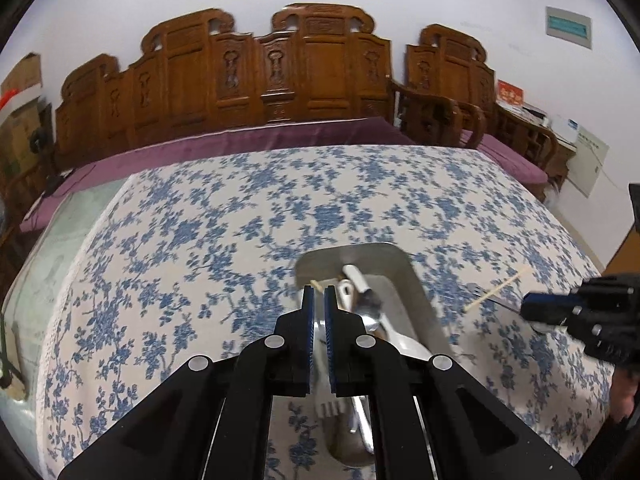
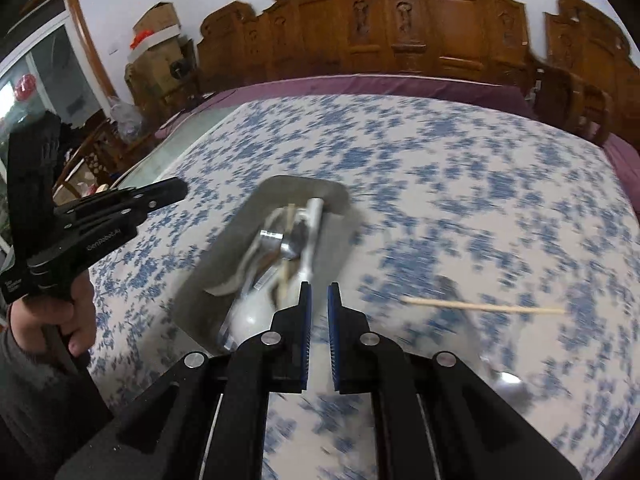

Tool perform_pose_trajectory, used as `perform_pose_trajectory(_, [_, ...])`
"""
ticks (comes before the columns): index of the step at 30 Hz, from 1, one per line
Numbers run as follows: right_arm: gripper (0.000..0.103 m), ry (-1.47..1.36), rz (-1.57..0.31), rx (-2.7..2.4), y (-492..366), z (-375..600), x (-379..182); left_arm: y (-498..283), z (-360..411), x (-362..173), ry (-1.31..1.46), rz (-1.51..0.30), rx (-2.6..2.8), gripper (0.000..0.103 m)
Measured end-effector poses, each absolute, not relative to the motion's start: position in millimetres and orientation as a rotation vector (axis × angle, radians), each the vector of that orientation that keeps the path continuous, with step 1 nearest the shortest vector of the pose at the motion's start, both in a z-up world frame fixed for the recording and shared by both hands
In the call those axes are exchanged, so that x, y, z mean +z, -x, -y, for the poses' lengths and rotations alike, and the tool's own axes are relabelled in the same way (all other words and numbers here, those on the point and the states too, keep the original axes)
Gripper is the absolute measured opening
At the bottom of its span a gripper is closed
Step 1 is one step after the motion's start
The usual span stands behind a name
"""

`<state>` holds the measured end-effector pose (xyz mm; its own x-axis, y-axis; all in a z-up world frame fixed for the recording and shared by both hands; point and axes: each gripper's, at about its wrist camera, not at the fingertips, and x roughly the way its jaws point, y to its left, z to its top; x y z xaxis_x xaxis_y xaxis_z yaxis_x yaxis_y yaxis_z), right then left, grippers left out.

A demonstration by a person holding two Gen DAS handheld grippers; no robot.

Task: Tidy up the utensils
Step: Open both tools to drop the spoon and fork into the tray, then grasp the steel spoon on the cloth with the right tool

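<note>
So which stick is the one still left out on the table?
Find the flowery blue tablecloth, then the metal tray full of utensils. Right of the tray, a pale wooden chopstick lies alone on the cloth, thin and straight, beside a blurry metal utensil.

Carved wooden bench [image 1: 280, 68], purple cushion [image 1: 240, 140], cardboard box [image 2: 158, 20].

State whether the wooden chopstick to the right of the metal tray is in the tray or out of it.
Out. The chopstick lies on the floral tablecloth, clear of the metal tray that holds other utensils.

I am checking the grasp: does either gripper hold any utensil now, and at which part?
Nothing is held. The left gripper and right gripper are both nearly shut with nothing between their pads.
</note>
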<state>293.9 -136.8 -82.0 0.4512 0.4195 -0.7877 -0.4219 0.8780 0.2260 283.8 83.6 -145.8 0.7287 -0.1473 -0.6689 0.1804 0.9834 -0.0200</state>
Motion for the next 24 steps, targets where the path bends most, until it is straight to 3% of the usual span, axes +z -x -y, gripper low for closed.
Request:
perform_pose_trajectory(4, [0.010, 0.003, -0.970, 0.462, -286.6, 174.6, -82.2, -276.7, -67.2, -144.0, -0.065, -0.729, -0.216, 0.005])
perform_pose_trajectory(7, [0.010, 0.017, -0.984, 0.421, -283.2, 199.3, -89.7, -270.1, -52.8, -144.7, -0.086, -0.724, -0.244, 0.021])
perform_pose_trajectory(11, [0.011, 0.038, -1.015, 0.356, -281.9, 232.0, -104.1, -264.3, -35.2, -147.0, -0.108, -0.730, -0.273, 0.023])
perform_pose_trajectory(13, [0.021, 0.043, -1.028, 0.330, -282.2, 246.1, -113.9, -262.5, -28.5, -148.9, -0.114, -0.736, -0.282, 0.023])
perform_pose_trajectory(18, [0.027, 0.023, -1.085, 0.309, -284.7, 265.2, -139.4, -257.9, -7.7, -154.9, -0.129, -0.759, -0.302, 0.024])
perform_pose_trajectory(22, [0.039, 0.002, -1.129, 0.295, -291.3, 271.2, -156.8, -249.9, 11.0, -162.3, -0.148, -0.784, -0.318, 0.024])
perform_pose_trajectory(24, [0.039, -0.010, -1.157, 0.295, -295.1, 272.3, -164.1, -246.4, 19.6, -166.5, -0.152, -0.797, -0.328, 0.024])
